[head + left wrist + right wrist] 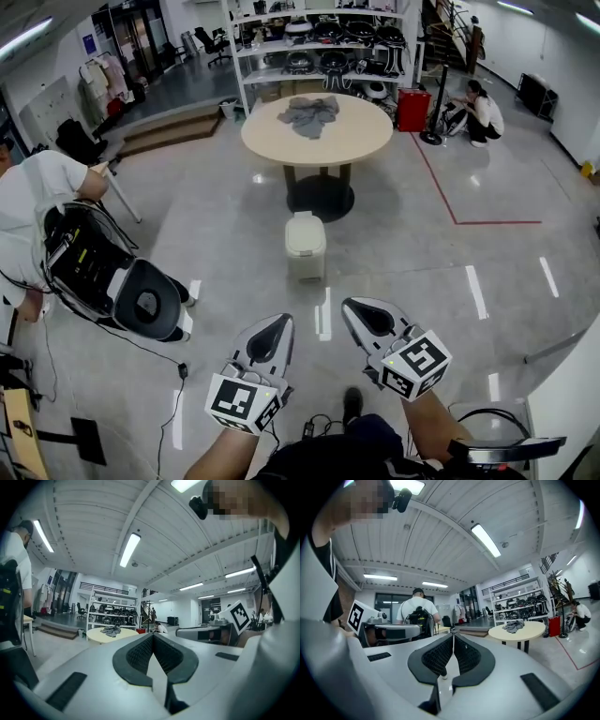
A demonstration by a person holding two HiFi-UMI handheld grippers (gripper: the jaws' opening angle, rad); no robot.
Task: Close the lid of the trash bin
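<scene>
Both grippers are empty and clenched: left gripper (279,324) and right gripper (354,310), jaws together with nothing between them. We hold them level, side by side, well short of the trash bin (305,262) on the floor just before the round table (317,131). The lid (304,232) looks flat already, though we can't confirm it's seated. We're in the approach; next we close in and press the top.
</scene>
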